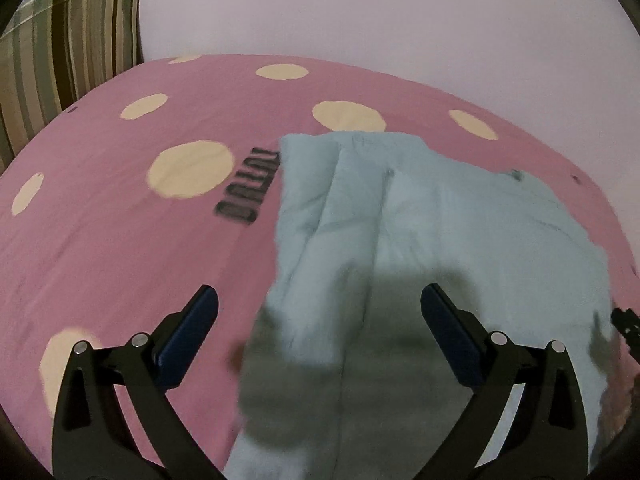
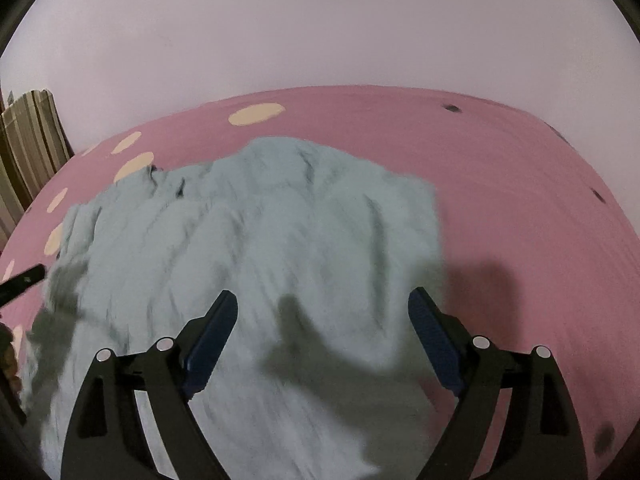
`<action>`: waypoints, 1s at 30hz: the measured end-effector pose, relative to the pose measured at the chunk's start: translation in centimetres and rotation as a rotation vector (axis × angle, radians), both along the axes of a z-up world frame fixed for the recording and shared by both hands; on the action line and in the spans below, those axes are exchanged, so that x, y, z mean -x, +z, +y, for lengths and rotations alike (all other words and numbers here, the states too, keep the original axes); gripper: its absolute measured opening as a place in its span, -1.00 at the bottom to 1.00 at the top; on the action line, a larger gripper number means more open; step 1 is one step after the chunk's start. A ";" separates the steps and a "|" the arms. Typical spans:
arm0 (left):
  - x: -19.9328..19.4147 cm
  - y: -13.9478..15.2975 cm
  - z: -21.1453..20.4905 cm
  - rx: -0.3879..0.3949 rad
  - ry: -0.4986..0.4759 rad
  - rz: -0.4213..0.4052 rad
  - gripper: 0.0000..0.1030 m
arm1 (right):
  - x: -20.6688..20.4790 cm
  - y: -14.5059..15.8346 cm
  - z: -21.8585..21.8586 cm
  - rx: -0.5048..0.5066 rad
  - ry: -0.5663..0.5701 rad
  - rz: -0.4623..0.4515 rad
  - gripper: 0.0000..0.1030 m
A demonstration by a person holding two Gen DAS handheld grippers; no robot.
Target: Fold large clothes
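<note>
A large pale blue garment (image 1: pixel 440 232) lies spread and partly folded on a pink bed sheet (image 1: pixel 120 248) with cream dots. My left gripper (image 1: pixel 320 300) is open and empty, held above the garment's left edge. The same garment (image 2: pixel 280 240) fills the right wrist view, wrinkled. My right gripper (image 2: pixel 322 304) is open and empty above its near right part. The tip of the right gripper (image 1: pixel 626 326) shows at the right edge of the left wrist view. The tip of the left gripper (image 2: pixel 22 278) shows at the left edge of the right wrist view.
A striped pillow (image 1: pixel 60 52) stands at the bed's far left against a pale wall (image 1: pixel 360 8); it also shows in the right wrist view (image 2: pixel 30 140). Black lettering (image 1: pixel 248 188) is printed on the sheet beside the garment.
</note>
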State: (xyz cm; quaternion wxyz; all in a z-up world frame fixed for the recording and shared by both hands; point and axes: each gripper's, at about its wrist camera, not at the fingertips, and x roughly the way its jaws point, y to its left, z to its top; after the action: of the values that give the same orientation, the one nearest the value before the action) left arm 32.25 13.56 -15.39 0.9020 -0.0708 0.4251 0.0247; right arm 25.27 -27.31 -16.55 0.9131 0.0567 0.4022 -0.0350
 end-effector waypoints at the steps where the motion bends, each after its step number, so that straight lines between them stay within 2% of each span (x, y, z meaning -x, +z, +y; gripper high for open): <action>1: 1.9 0.5 0.5 0.006 -0.008 -0.005 0.96 | 1.9 0.0 -0.7 -0.011 -0.015 0.005 0.67; 5: 8.7 1.6 2.2 0.035 0.002 -0.006 0.96 | 8.2 -0.3 -2.7 -0.050 -0.056 0.042 0.67; 8: 13.1 1.4 3.2 0.079 0.005 0.020 0.96 | 13.0 -0.8 -3.4 -0.089 -0.070 0.065 0.67; 11: 16.8 0.6 3.8 0.108 0.002 0.052 0.96 | 16.3 -1.4 -3.1 -0.087 -0.055 0.085 0.67; 16: 20.9 -0.9 4.3 0.145 -0.011 0.082 0.96 | 20.3 -2.5 -3.0 -0.123 -0.047 0.101 0.67; 20: 22.8 -1.9 4.4 0.209 -0.014 0.118 0.95 | 22.0 -3.5 -3.0 -0.160 -0.042 0.118 0.67; 21: 23.3 -2.1 4.3 0.222 -0.017 0.123 0.87 | 22.4 -3.6 -3.0 -0.182 -0.039 0.117 0.67; 22: 23.7 -2.2 4.3 0.227 -0.019 0.126 0.66 | 22.7 -3.8 -2.9 -0.195 -0.038 0.117 0.65; 24: 24.2 -2.5 4.2 0.226 -0.023 0.138 0.46 | 23.2 -4.0 -2.5 -0.193 -0.030 0.116 0.39; 25: 24.3 -2.6 4.1 0.228 -0.024 0.136 0.35 | 23.3 -4.1 -2.3 -0.185 -0.026 0.121 0.10; 26: 24.4 -2.7 4.0 0.230 -0.026 0.133 0.28 | 23.6 -4.3 -2.1 -0.183 -0.024 0.126 -0.05; 27: 24.4 -2.7 3.9 0.230 -0.028 0.132 0.14 | 23.7 -4.5 -2.0 -0.192 -0.019 0.128 -0.09; 29: 24.5 -2.6 3.7 0.237 -0.042 0.125 -0.10 | 23.9 -4.5 -1.8 -0.215 -0.010 0.123 -0.38; 30: 24.5 -2.5 3.5 0.242 -0.054 0.122 -0.36 | 23.9 -4.4 -1.8 -0.232 -0.003 0.123 -0.46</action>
State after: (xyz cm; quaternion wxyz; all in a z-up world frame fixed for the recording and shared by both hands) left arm 7.73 17.10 -17.94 0.8598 -0.1659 0.4807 -0.0466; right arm 1.37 -29.09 -21.00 0.8740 0.1604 0.4585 0.0072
